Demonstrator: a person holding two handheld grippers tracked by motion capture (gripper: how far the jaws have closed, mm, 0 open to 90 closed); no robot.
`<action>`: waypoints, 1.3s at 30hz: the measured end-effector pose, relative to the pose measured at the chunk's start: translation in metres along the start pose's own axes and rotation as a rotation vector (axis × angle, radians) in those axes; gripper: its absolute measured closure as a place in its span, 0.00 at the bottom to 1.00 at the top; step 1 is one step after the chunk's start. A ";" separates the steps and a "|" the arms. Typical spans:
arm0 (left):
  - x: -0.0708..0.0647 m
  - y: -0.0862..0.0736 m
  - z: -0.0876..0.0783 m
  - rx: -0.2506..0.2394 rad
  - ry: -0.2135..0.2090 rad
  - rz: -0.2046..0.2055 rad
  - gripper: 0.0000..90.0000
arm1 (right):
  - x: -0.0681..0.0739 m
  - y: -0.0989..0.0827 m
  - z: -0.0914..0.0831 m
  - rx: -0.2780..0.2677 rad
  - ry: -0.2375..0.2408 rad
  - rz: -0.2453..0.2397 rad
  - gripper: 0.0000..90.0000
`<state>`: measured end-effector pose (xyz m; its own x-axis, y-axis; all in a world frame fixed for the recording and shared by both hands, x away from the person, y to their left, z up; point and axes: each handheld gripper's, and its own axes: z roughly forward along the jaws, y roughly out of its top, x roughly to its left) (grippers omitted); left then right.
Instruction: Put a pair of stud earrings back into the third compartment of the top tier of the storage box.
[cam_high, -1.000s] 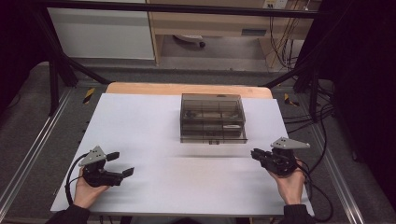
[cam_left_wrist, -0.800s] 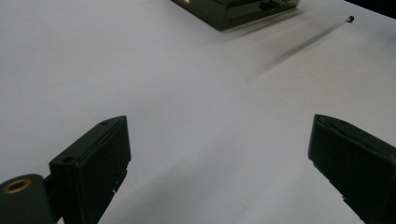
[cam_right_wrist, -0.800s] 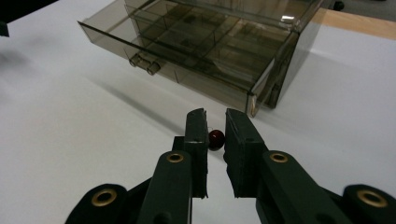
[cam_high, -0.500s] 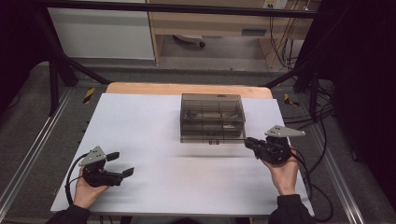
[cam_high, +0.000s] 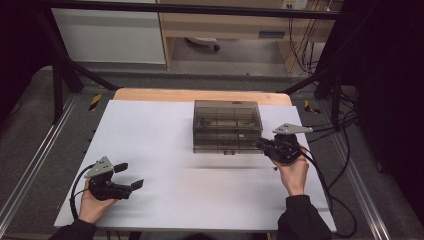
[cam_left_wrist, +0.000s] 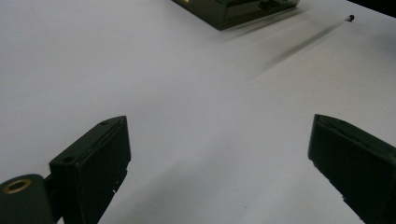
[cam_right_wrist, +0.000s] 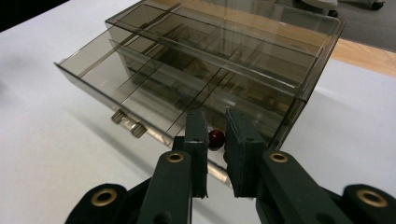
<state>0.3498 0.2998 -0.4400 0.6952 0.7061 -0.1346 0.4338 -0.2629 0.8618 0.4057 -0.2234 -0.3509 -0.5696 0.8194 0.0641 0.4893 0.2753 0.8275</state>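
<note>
Bead (cam_right_wrist: 215, 138), small, dark red, round, sits pinched between the tips of the right tool (cam_right_wrist: 215, 135), jaws clenched on it w/ only a narrow gap. It hangs just in front of the drawer box (cam_high: 227, 126), at that box's near right corner, over the open top drawer (cam_right_wrist: 140, 88).

Around it: box is smoky clear plastic, stands mid-table toward the far side on the white table (cam_high: 165, 200). Top drawer is pulled out toward the near side; dividers cut it into compartments; two small handles (cam_right_wrist: 127, 122) show on the front of the box below it. A tiny dark speck (cam_high: 274, 168) lies on the table just near of the right hand; can't tell what it is. Nothing stands between bead and drawer.

Vs earlier frames: right tool was at the near right part of the table, well apart from the box; now it's moved far and left, up against the box's right front corner. Left tool and box haven't shifted.

Pose: right hand (cam_high: 292, 172) reaches in from the near edge, forearm in a dark sleeve, tool pointing left toward the box, grey plate on top. Left hand (cam_high: 92, 202) rests near-left on the table, left tool (cam_high: 131, 176) pointing right, jaws spread wide, released, nothing between them.
</note>
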 end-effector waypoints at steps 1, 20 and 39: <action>0.000 0.000 0.000 0.000 0.000 0.000 0.07 | -0.001 0.000 0.003 0.000 -0.004 0.004 0.88; 0.000 0.000 0.000 0.001 -0.001 0.002 0.07 | -0.009 -0.002 0.043 0.058 -0.022 0.018 0.88; 0.000 0.000 0.000 0.001 0.001 0.001 0.07 | -0.004 -0.006 0.008 -0.032 -0.004 0.005 0.42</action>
<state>0.3497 0.2994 -0.4401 0.6955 0.7061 -0.1333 0.4336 -0.2644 0.8615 0.4105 -0.2245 -0.3611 -0.5645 0.8227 0.0667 0.4708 0.2545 0.8447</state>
